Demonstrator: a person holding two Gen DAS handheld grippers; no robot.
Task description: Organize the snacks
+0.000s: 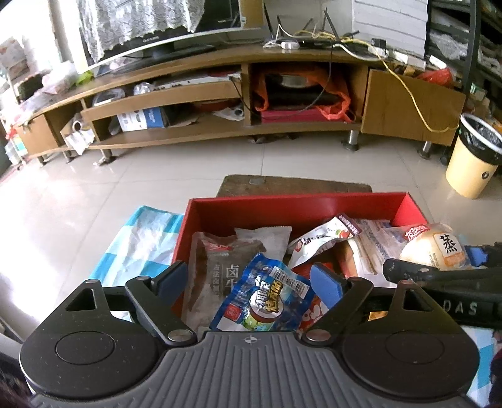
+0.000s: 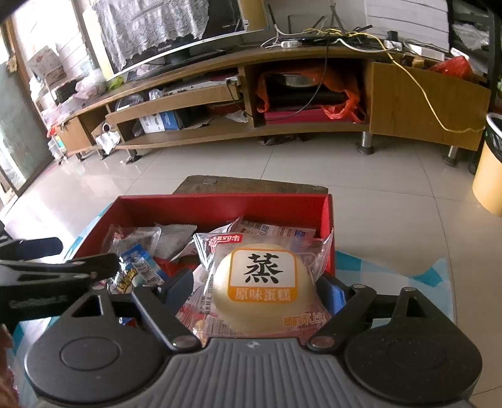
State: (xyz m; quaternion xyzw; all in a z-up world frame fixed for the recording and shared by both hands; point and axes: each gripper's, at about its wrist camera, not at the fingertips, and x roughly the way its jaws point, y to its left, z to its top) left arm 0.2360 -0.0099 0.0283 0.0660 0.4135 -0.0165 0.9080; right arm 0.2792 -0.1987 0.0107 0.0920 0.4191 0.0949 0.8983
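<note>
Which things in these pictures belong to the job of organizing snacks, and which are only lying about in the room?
Belong to the job:
red box
steamed cake packet, between the right gripper fingers
blue snack packet, between the left gripper fingers
other snack packets in the box

Only lying about:
TV stand
television
yellow bin
orange bag

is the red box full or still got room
Nearly full. The red box holds a heap of snack packets rising near its rim, with the steamed cake packet on top between the right gripper pads.
</note>
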